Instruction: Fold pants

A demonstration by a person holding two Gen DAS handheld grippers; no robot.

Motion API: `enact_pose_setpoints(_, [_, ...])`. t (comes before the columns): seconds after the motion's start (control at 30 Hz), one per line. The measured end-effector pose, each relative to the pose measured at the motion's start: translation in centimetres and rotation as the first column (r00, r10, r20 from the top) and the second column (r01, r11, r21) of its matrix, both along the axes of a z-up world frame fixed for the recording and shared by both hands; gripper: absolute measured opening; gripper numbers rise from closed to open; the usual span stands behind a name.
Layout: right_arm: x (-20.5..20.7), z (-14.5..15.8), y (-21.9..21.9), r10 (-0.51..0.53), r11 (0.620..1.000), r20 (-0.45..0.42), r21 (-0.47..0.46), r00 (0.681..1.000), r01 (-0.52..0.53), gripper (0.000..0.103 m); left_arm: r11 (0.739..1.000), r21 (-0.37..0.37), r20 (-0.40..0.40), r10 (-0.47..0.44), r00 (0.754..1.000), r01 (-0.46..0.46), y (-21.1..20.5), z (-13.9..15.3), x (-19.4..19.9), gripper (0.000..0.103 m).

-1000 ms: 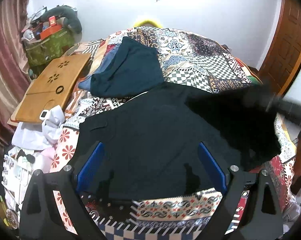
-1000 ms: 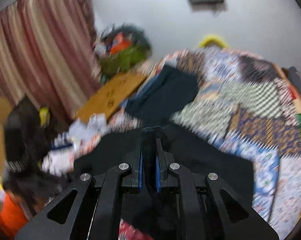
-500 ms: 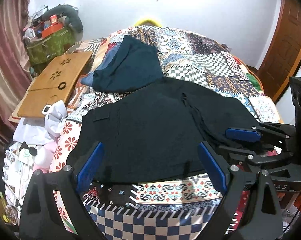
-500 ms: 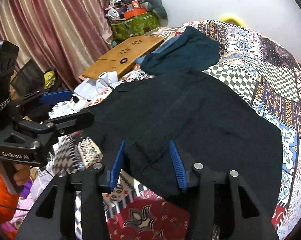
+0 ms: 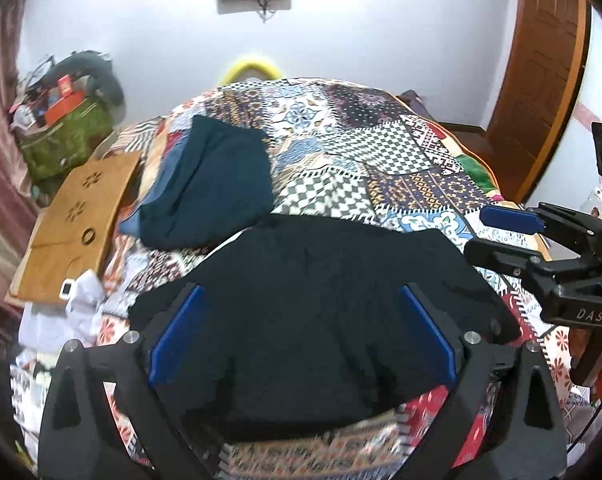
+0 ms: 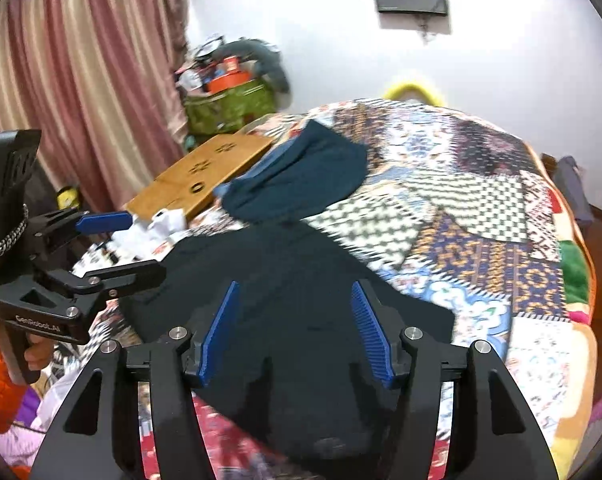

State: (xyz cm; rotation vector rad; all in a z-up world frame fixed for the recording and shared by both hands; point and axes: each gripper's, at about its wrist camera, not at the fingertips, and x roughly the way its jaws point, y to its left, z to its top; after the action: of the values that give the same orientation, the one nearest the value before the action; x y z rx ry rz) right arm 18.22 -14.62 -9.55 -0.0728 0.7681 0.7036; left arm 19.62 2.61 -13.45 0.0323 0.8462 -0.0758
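Black pants (image 5: 313, 304) lie flat on the quilt (image 5: 381, 152) in the left wrist view, from centre toward 6 o'clock. The left gripper (image 5: 301, 336) hangs over them with fingers (image 5: 173, 340) spread wide, holding nothing. At 3 o'clock the right gripper (image 5: 497, 236) is also released. At 9 o'clock a green bag (image 5: 65, 144) holds an orange box and other small things.

In the right wrist view, the right gripper (image 6: 297, 328) is opening above the pants (image 6: 301, 312), nothing gripped between its fingers (image 6: 371, 332). The left gripper (image 6: 121, 244) is at 9 o'clock, open. The bag (image 6: 229, 110) is at 11 o'clock.
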Motion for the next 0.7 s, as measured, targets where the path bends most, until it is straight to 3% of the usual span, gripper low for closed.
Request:
enact_pose_setpoints(0.13, [1.9,-1.0,-1.3,-0.035,0.999,-0.019,-0.012,0.999,0.035,0.055,0.999,-0.017,-0.039,-0.040,0.998,0.040,-1.4,-0.8,3.0,0.097])
enact_pose_setpoints(0.3, [4.1,-4.6,-1.9,-0.038,0.999,-0.120,-0.041,0.992,0.034,0.055,0.994,-0.065,-0.178,-0.096,0.979,0.086,-2.7,-4.2,6.5,0.097])
enact_pose_setpoints(0.5, [4.4,-10.1,-2.2,-0.014,0.996,-0.289,-0.084,0.957,-0.011,0.055,0.992,0.000,-0.328,-0.121,0.937,0.128,-4.0,-9.7,7.6,0.097])
enact_pose_setpoints(0.7, [3.1,-10.3,-4.4,-0.036,0.998,-0.302,-0.057,0.953,0.020,0.057,0.990,-0.022,-0.287,-0.139,0.948,0.139,-3.3,-10.3,6.3,0.098])
